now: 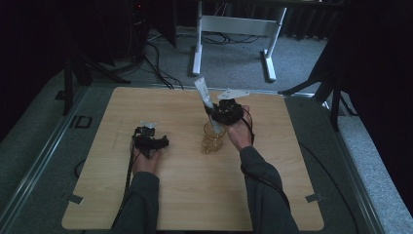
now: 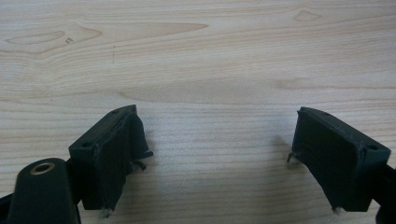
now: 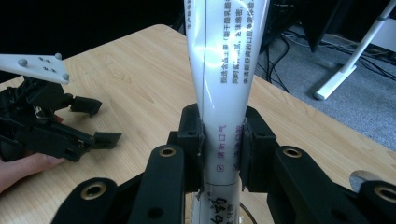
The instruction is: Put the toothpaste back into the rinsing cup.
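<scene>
Right claw is clamped on a white tube, holding it upright over a glass that sits near the middle of the counter, a bit toward the far edge. Left claw is released with nothing in it, hovering left of the glass.

The tube clamped between the right gripper's jaws looks like glossy white plastic, smooth, with printed lettering. Below that gripper, the glass is clear, amber-tinted and shiny. The left gripper's pads are matt black, rubbery and frayed at the edges. Under them, the table is pale, smooth, matt wood grain.
</scene>
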Demonstrator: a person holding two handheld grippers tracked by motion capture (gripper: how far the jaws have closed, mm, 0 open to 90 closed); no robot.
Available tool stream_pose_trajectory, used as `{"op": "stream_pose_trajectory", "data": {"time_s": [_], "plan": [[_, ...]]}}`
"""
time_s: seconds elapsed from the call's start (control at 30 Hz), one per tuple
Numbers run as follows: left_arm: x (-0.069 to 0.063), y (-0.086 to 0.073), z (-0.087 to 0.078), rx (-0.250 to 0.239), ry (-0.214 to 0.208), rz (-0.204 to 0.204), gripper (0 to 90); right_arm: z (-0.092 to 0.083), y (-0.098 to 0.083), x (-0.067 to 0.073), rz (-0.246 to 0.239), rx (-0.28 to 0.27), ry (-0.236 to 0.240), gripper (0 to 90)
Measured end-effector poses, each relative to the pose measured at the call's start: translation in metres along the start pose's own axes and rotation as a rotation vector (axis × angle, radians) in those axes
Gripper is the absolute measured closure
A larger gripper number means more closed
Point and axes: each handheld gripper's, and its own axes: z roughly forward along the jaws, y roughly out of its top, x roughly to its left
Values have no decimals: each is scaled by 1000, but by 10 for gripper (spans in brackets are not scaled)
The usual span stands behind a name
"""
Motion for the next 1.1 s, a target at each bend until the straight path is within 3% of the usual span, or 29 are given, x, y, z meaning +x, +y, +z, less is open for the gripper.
{"op": "stream_pose_trajectory", "data": {"time_s": [0.9,1.1], "plan": [[0,0,0,0,1,1,151,6,-27,2,9,33,11,734],[0,0,0,0,0,0,151,9,-34,4,-10,60,14,732]]}}
